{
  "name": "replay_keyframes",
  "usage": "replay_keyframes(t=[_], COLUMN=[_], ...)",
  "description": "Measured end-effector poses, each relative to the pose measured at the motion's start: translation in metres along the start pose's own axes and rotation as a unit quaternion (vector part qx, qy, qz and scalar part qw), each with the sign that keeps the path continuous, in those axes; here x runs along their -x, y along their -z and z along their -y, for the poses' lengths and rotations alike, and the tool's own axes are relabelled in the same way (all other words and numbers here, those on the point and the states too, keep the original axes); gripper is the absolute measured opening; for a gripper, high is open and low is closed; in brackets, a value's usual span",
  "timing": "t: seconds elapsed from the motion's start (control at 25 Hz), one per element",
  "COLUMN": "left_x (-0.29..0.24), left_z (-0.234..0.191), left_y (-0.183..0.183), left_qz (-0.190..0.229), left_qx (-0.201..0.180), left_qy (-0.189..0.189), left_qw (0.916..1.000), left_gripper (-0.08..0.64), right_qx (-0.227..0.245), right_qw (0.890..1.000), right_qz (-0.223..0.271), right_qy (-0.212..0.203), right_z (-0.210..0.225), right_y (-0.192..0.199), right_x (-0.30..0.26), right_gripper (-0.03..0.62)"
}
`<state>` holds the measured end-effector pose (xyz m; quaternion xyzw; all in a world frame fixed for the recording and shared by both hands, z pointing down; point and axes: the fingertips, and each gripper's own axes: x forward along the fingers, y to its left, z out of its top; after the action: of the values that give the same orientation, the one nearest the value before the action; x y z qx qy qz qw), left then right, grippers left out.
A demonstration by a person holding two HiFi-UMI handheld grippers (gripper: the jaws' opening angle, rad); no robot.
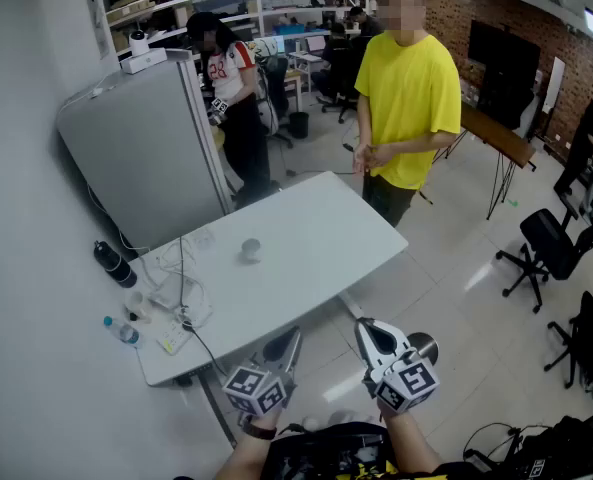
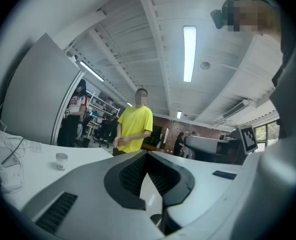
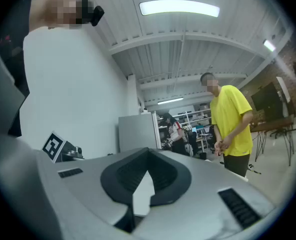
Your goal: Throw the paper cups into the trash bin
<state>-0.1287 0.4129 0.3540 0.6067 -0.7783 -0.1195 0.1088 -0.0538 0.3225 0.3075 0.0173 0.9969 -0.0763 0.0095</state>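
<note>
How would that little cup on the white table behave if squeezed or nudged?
Probably light: the paper cup looks small, so a nudge might slide or tip it. Being paper, it likely crushes under a hard squeeze. Tipped on the flat table, it could roll.

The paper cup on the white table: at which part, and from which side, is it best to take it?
Probably its side wall, about halfway up, coming level from the near table edge. The cup seems to stand upright and alone on the table; the cables lie well aside, so nothing blocks its sides.
</note>
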Motion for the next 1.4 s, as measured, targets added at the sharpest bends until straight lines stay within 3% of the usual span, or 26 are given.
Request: replay_keyframes(t=[0.4,0.84,1.4], left_x=[0.023,0.005,-0.085], left_z=[-0.041,-0.092,-0.172], left_y=[-0.008,-0.041,-0.050], left_qz=[0.013,0.031,0.017], left_qx=[0.005,-0.023,-0.005], left_qy=[-0.036,-0.071,-0.098], left_qw=[0.9992,0.9968,0.9950], left_gripper=[0.003,0.003,0.003], right_qx=[0.002,-0.004,-0.016], right_qw=[1.000,0.998,0.995], right_qz=[-0.012,-0.016,-0.034], right_qy=[-0.024,-0.061,-0.090], right_z=[-0.023,-0.020,0.052], right_y=[0.006,0.013,0.015], right_x=[-0.041,-0.103,-0.210], right_gripper=[0.003,0.003,0.003])
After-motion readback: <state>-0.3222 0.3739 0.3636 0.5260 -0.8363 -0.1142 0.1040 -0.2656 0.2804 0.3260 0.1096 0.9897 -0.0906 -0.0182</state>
